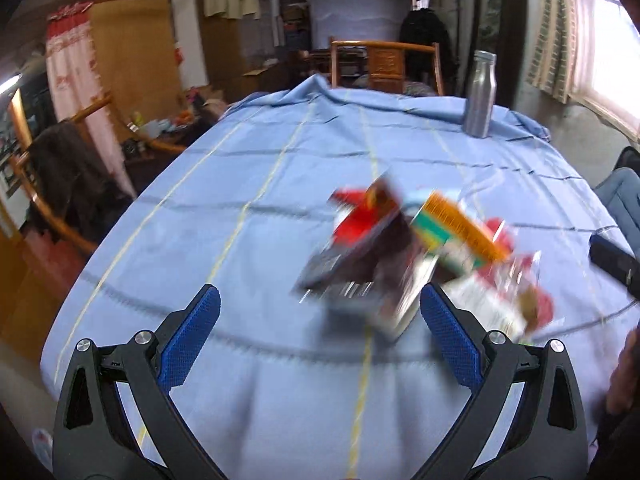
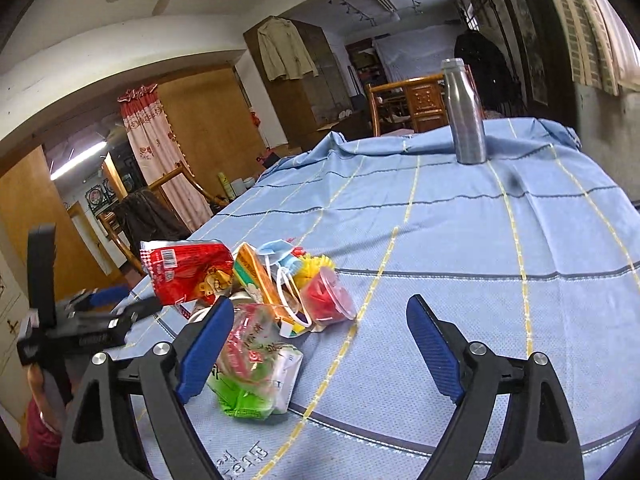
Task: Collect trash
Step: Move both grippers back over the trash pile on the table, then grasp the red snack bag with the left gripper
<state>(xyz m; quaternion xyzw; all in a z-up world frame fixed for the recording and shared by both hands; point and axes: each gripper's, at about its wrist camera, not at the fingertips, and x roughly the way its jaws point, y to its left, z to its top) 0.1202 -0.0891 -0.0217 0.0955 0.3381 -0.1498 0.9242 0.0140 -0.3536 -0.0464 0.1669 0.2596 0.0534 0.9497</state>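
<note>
A pile of trash lies on the blue tablecloth (image 2: 460, 260): a red snack bag (image 2: 188, 276), an orange and green packet (image 2: 252, 276), a blue face mask (image 2: 280, 256), a clear cup with red contents (image 2: 328, 296) and a green and clear wrapper (image 2: 256, 364). My right gripper (image 2: 320, 308) is open; the green wrapper lies against its left finger and the pads press nothing. In the blurred left wrist view my left gripper (image 1: 320, 300) is open just short of the pile. The red and brown wrapper (image 1: 360, 232) lies beyond its pads. It also shows at the pile's left as the left gripper (image 2: 132, 300).
A steel bottle (image 2: 466, 112) (image 1: 480, 96) stands at the table's far right. Wooden chairs (image 1: 384, 64) ring the table. A dark object (image 1: 612, 264) lies at the right edge of the cloth. A person's hand (image 1: 624, 380) shows at lower right.
</note>
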